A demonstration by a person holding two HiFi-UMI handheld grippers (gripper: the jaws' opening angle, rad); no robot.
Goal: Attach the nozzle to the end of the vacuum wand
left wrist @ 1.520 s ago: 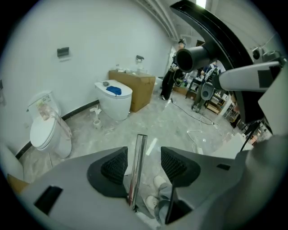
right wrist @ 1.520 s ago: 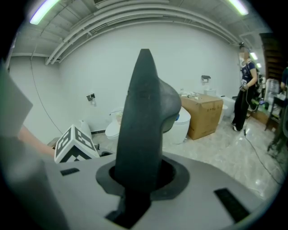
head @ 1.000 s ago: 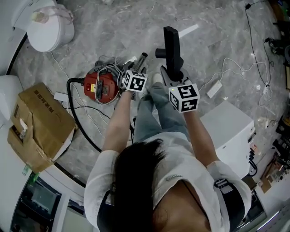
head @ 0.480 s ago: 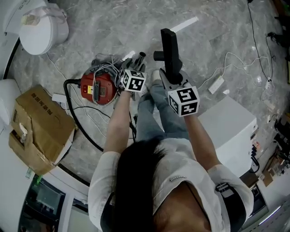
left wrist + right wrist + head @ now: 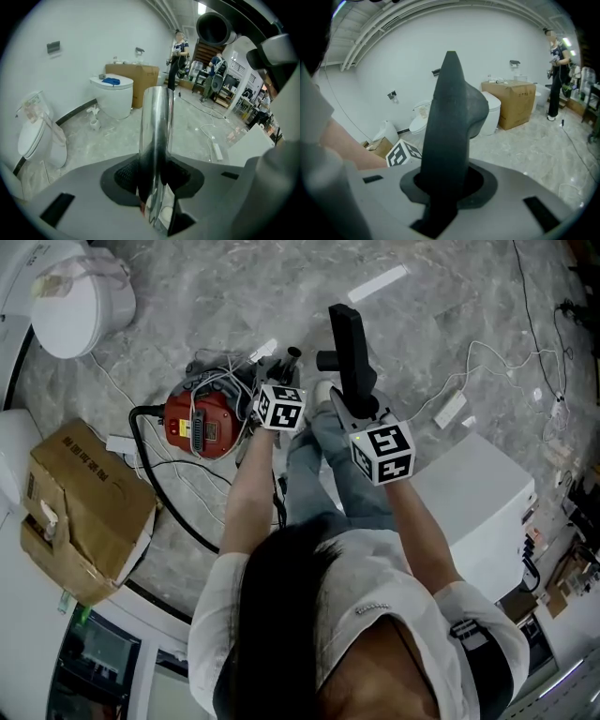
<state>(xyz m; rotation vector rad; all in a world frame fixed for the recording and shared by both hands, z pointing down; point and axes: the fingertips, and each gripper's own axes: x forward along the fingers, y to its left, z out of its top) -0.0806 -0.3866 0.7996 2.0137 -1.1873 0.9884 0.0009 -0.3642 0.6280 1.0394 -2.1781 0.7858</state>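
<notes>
A chrome vacuum wand [image 5: 157,131] runs up between the jaws of my left gripper [image 5: 157,187]. Those jaws have just been closing and now press on the tube. In the head view the left gripper [image 5: 277,376] is above the red vacuum, and the wand's end [image 5: 292,354] pokes out ahead of it. My right gripper [image 5: 445,187] is shut on a black nozzle [image 5: 447,131], which stands upright out of its jaws. The nozzle [image 5: 349,338] and right gripper [image 5: 354,401] are just right of the wand's end, apart from it. The nozzle's round socket [image 5: 215,28] shows at the top right of the left gripper view.
A red vacuum body [image 5: 202,423] with a black hose [image 5: 159,493] lies on the marble floor at the left. A cardboard box [image 5: 80,502] and a white toilet [image 5: 80,306] stand further left. To the right are a white cabinet [image 5: 473,493], a power strip [image 5: 448,411] and cables.
Both grippers have sunk a little toward the floor. The nozzle stays in the right gripper, and the wand's end stays just ahead of the left one.
</notes>
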